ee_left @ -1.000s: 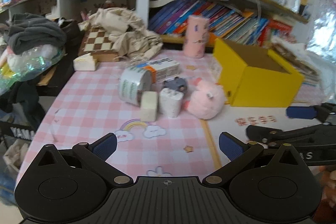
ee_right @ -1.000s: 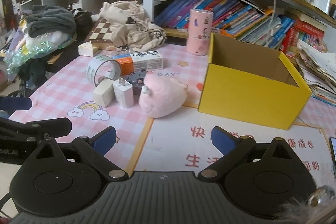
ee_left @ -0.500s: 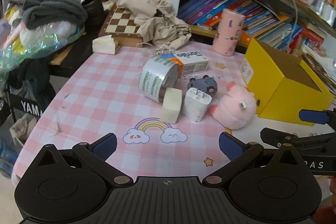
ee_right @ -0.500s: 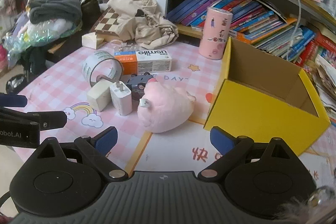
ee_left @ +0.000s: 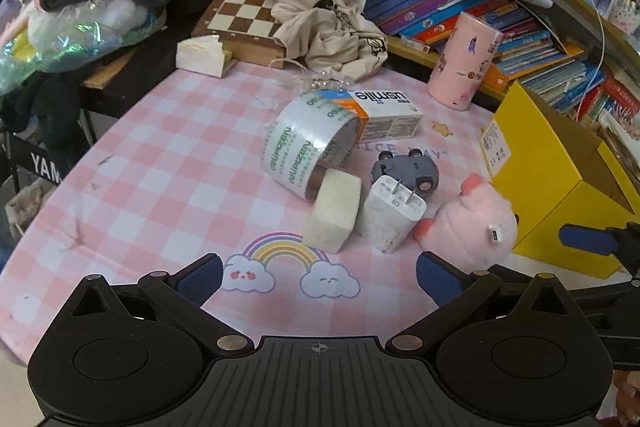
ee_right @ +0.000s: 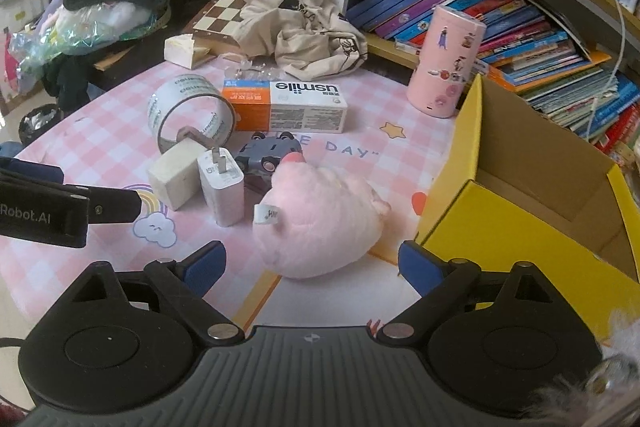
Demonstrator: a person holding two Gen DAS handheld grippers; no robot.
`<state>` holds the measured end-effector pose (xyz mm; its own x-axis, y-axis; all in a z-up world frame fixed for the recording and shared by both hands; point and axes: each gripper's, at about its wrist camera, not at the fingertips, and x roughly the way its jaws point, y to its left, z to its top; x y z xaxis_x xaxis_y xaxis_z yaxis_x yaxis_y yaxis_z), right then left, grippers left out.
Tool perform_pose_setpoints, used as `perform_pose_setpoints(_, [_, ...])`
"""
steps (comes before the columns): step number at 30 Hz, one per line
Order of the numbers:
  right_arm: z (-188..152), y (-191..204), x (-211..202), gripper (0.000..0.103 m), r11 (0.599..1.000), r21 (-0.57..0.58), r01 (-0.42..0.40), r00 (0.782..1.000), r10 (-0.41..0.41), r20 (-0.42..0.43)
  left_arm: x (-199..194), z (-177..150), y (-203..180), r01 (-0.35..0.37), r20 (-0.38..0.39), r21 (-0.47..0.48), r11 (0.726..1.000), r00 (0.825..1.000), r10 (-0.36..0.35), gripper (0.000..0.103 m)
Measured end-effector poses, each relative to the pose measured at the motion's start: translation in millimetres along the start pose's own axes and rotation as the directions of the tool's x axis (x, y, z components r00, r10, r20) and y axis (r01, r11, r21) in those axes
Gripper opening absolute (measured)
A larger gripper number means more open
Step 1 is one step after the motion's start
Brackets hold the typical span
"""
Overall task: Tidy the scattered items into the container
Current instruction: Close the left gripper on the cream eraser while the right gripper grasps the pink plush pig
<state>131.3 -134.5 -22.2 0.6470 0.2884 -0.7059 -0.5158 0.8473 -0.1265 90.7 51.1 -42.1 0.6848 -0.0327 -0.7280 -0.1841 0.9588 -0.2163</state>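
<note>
Six items lie close together on the pink checked table [ee_left: 152, 163]: a tape roll [ee_left: 308, 143], a carton [ee_right: 286, 106], a sponge block [ee_left: 334, 211], a charger [ee_left: 392, 213], a toy car [ee_left: 406, 171] and a pink plush [ee_right: 320, 223]. The yellow box [ee_right: 520, 223] stands open just right of the plush. Both the left gripper [ee_left: 319, 273] and the right gripper [ee_right: 310, 263] hover with jaws released and hold nothing; the right one is near the plush.

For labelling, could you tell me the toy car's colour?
Grey-blue toy car with pale wheels, clearest from the left wrist.
</note>
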Motion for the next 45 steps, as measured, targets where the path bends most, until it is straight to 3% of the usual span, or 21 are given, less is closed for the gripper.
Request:
perform_pose_setpoints(9, [9,-6,28,0.091,0.999,-0.038,-0.029,0.999,0.028,-0.018,29,9,-12,-0.019,-0.026,0.044,0.999,0.999,0.020,0.082])
perform_pose_setpoints(21, [13,-9,57,0.086,0.994,-0.086,-0.070,0.996,0.065,-0.062,54,15,-22,-0.041,-0.041,0.075,0.996,0.998,0.044,0.067])
perform_pose_setpoints(23, [13,-8,59,0.082,0.992,-0.096,-0.077,0.996,0.071,-0.061,57,15,-22,-0.041,-0.047,0.076,0.996,0.998,0.044,0.062])
perform_pose_setpoints(25, [13,-8,59,0.079,0.991,-0.108,-0.085,0.995,0.080,-0.057,60,15,-22,-0.039,-0.056,0.074,0.996,0.997,0.044,0.048])
perform_pose_setpoints(30, [12,-9,52,0.069,0.985,-0.132,-0.112,0.993,0.106,-0.054,60,14,-20,-0.038,-0.057,0.081,0.996,0.997,0.043,0.029])
perform_pose_setpoints(34, [9,-5,45,0.069,0.980,-0.140,-0.143,0.989,0.136,-0.060,55,13,-20,-0.020,-0.057,0.089,0.996,0.998,0.025,0.029])
perform_pose_setpoints(41, [13,0,50,0.080,0.979,-0.153,-0.137,0.989,0.128,-0.070,62,17,-22,-0.036,-0.064,0.100,0.994,0.997,0.042,0.031])
perform_pose_setpoints(45, [13,0,54,0.083,0.978,-0.155,-0.137,0.989,0.126,-0.075,68,20,-23,-0.031,-0.067,0.105,0.994,0.997,0.039,0.040])
